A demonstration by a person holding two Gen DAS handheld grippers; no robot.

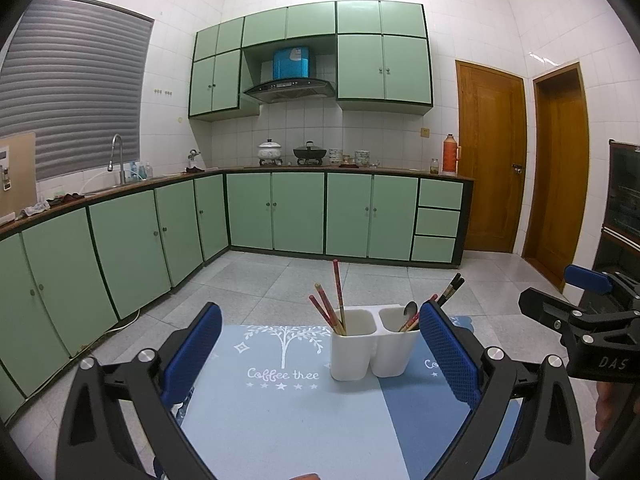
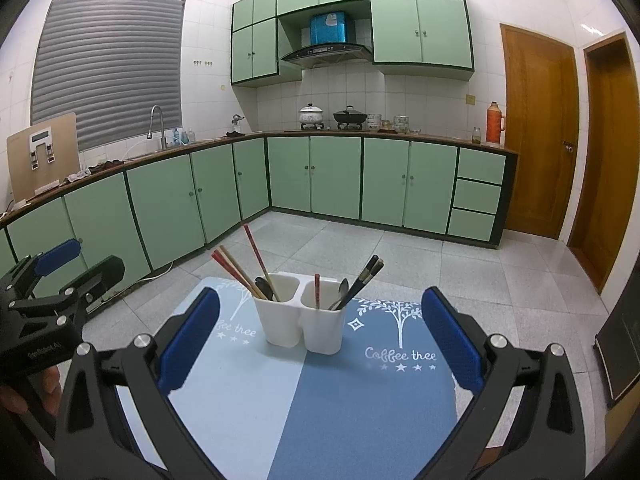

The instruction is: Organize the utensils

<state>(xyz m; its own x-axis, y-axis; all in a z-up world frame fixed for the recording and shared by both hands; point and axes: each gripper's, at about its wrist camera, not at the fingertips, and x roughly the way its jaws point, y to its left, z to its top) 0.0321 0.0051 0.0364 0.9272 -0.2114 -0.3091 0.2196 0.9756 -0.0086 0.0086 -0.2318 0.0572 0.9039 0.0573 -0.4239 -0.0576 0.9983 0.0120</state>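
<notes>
Right wrist view shows a spoon (image 2: 262, 286) among left-bin chopsticks (image 2: 236, 270); left view hides it. Both grippers' fingers (image 1: 454, 350) spread, empty, before the caddy (image 2: 300, 322).

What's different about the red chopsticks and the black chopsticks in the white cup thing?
The red chopsticks stand in the left cup of the white holder; the black chopsticks stand in the right cup. The red ones lean left, the black ones lean right. The red bunch is spread apart, while the black pair stays close together. Both kinds stick up above the rim, and each shares its cup with a spoon.
</notes>
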